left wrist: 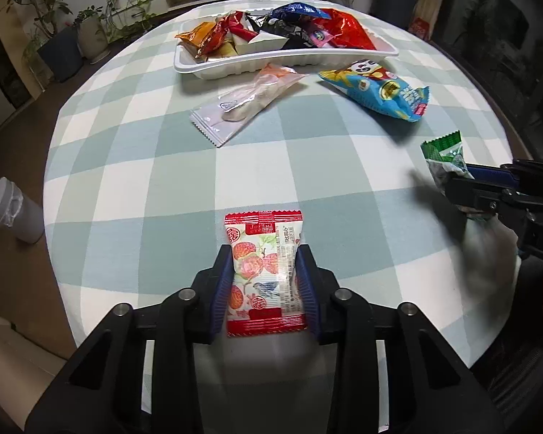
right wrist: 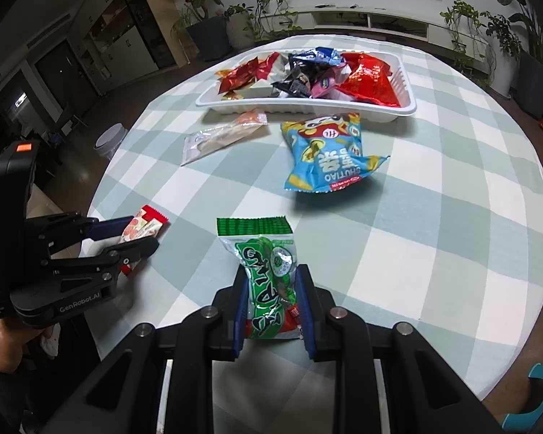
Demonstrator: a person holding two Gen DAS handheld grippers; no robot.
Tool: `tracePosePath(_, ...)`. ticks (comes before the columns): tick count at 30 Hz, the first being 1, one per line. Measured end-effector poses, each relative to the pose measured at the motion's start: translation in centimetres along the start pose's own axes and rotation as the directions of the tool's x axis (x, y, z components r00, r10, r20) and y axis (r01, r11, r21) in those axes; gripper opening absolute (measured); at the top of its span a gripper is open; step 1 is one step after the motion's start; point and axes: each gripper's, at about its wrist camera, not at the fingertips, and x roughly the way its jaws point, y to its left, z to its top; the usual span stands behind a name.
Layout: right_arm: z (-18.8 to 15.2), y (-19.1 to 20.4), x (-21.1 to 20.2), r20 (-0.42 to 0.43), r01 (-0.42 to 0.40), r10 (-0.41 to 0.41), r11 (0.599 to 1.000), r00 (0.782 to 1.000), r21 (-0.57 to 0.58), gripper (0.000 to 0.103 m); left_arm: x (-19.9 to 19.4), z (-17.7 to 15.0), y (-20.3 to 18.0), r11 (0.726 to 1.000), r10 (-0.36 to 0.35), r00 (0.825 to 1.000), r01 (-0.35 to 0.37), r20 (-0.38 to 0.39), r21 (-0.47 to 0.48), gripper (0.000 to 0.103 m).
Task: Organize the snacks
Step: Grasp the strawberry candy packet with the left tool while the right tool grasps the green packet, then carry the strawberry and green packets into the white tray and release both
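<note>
My left gripper [left wrist: 265, 253] is shut on a red-and-white fruit-print snack packet [left wrist: 262, 275], its blue pads pressing both long sides just above the checked tablecloth. From the right wrist view the same gripper [right wrist: 143, 233] shows at the left with that packet [right wrist: 146, 222] sticking out of it. My right gripper [right wrist: 272, 273] is shut on a green snack packet [right wrist: 268, 253], also seen at the right edge of the left wrist view [left wrist: 443, 152]. A white tray [left wrist: 235, 68] at the far side holds several snack bags.
A blue chip bag [right wrist: 325, 152] and a long clear packet [right wrist: 224, 135] lie on the cloth in front of the tray. A grey bin [left wrist: 11, 209] stands on the floor beyond the round table's left edge. Potted plants and a low cabinet line the far wall.
</note>
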Motion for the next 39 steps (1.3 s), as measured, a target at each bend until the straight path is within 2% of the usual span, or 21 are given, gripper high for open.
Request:
tracePosePath(9,0.3,-0.8,-0.9,0.054,-0.006,0.004,0.999,0.999,0.045,0.027,-1.7,-0.1,1.5,0.990,-0.121,0.991,0.124,0.054,-0.069,0.031)
tracePosePath(14,0.7,-2.2,-1.8,0.096,-0.035,0.023,0.992,0.995,0.123,0.027,-3.6,1.2,3.1,0.967,-0.213,0.970,0.227,0.121,-0.115,0.031)
tracePosePath(17,1.0,-3.9,-2.6,0.138,-0.063,0.036,0.977,0.990,0.201,0.027,-4.9,3.2,4.2,0.959,-0.235,0.958,0.256,0.164,-0.122,0.031)
tracePosePath(20,1.4,-5.8,-3.8,0.180,-0.045,-0.004,0.962,0.984,0.269,0.027,-6.3,6.2,5.5,0.948,-0.260,0.940,0.292,0.219,-0.127,0.031)
tracePosePath(24,3.0,-9.0,-6.3,0.229,-0.026,-0.058,0.937,0.972,0.349,0.027,-8.1,11.0,7.2,0.946,-0.261,0.921,0.304,0.290,-0.115,0.031)
tracePosePath(28,6.9,-11.7,-10.0,0.289,0.020,-0.139,0.925,0.947,0.379,0.027,-8.6,15.7,8.3,0.950,-0.252,0.912,0.297,0.325,-0.099,0.031)
tracePosePath(33,13.5,-11.7,-12.9,0.352,0.075,-0.188,0.948,0.917,0.311,0.027,-7.6,21.1,9.0,0.955,-0.244,0.909,0.285,0.339,-0.078,0.031)
tracePosePath(37,19.2,-10.5,-11.6,0.359,0.070,-0.159,0.966,0.919,0.249,0.027,-5.2,24.7,8.9,0.960,-0.237,0.919,0.271,0.314,-0.067,0.031)
tracePosePath(39,22.0,-9.6,-9.2,0.329,0.073,-0.142,0.974,0.934,0.215,0.027,-3.3,26.0,8.7,0.964,-0.229,0.930,0.257,0.288,-0.063,0.031)
